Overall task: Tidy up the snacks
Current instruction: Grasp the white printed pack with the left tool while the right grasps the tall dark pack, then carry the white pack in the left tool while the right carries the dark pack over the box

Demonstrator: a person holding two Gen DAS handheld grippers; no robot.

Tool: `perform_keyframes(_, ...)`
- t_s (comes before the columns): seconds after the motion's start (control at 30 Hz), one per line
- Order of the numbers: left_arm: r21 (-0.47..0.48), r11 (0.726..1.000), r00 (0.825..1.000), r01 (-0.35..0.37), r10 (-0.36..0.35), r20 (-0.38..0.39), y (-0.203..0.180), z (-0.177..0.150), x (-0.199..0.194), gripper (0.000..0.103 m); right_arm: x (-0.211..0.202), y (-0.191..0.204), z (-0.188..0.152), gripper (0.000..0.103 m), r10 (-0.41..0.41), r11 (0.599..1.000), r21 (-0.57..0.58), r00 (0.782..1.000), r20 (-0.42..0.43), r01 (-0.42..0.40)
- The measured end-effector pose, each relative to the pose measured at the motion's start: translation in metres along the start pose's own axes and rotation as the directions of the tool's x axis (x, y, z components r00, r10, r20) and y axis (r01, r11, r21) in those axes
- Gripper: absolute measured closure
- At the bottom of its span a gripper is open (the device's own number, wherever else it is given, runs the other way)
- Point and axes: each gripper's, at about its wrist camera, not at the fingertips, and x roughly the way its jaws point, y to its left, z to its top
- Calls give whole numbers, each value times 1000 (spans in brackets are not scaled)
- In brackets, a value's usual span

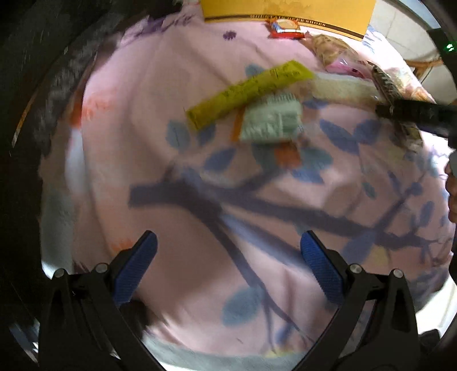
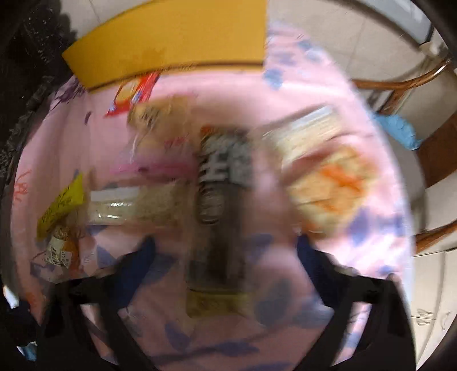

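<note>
Snack packets lie on a pink floral cloth (image 1: 142, 120). In the left wrist view a long yellow packet (image 1: 248, 91) lies across a pale green-white packet (image 1: 271, 120), with a red packet (image 1: 285, 30) by a yellow box (image 1: 285, 11) at the back. My left gripper (image 1: 228, 254) is open and empty, well short of them. In the blurred right wrist view my right gripper (image 2: 225, 256) is open, with a long dark packet (image 2: 222, 205) lying between its fingers. An orange packet (image 2: 334, 185) and a clear beige packet (image 2: 134, 202) lie beside it. The right gripper's arm (image 1: 417, 114) shows in the left wrist view.
The yellow box (image 2: 171, 37) stands at the cloth's far edge. A wooden chair (image 2: 428, 137) with a blue object (image 2: 397, 131) stands right of the table. A dark fuzzy surface (image 1: 42, 71) borders the left side. Tiled floor (image 2: 328, 34) lies beyond.
</note>
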Motion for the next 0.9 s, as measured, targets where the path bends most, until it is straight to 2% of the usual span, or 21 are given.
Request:
perform_keyframes(0.03,16,1000,1000,-3,2,11,-2,7,0,2,-1,5,0,49,-16,1000,-20,1000,11,17)
perform_keyframes(0.07,26,1000,1000,11,-12,27,-4,14,-1,2,-3,9,0,53,-41,998,-54,999,-10,40)
perform_keyframes(0.17,26,999,997,41,-42,63,-8,36,-1,2,-18,8,3,58,-45,996,-75,998,-51,41)
perform_keyframes(0.3,15,996,994,87,-88,67,-20,59,6,2,-44,0,1,59,-59,993,-103,998,-19,57)
perform_keyframes(0.47,7,989,988,146,-146,57,-36,82,41,2,-64,-14,-8,59,-11,994,-111,1000,-1,11)
perform_keyframes(0.5,3,983,981,184,-184,64,-39,83,47,4,-65,-17,-9,59,-5,993,-114,1000,-1,5)
perform_keyframes(0.53,20,987,983,161,-163,89,-45,82,47,7,-66,-19,-10,59,9,994,-111,1000,-1,-9)
perform_keyframes(0.63,88,980,975,181,-190,115,-54,80,37,38,-70,-29,-5,59,48,994,-100,999,-6,-48)
perform_keyframes(0.67,104,977,973,187,-199,114,-56,80,34,52,-71,-30,-6,59,53,993,-102,999,-8,-54)
perform_keyframes(0.8,144,975,978,171,-186,97,-66,77,30,56,-73,-35,-7,59,59,992,-113,998,-22,-61)
perform_keyframes(0.9,161,964,970,213,-228,84,-75,76,22,56,-66,-31,-5,59,62,990,-123,997,-41,-67)
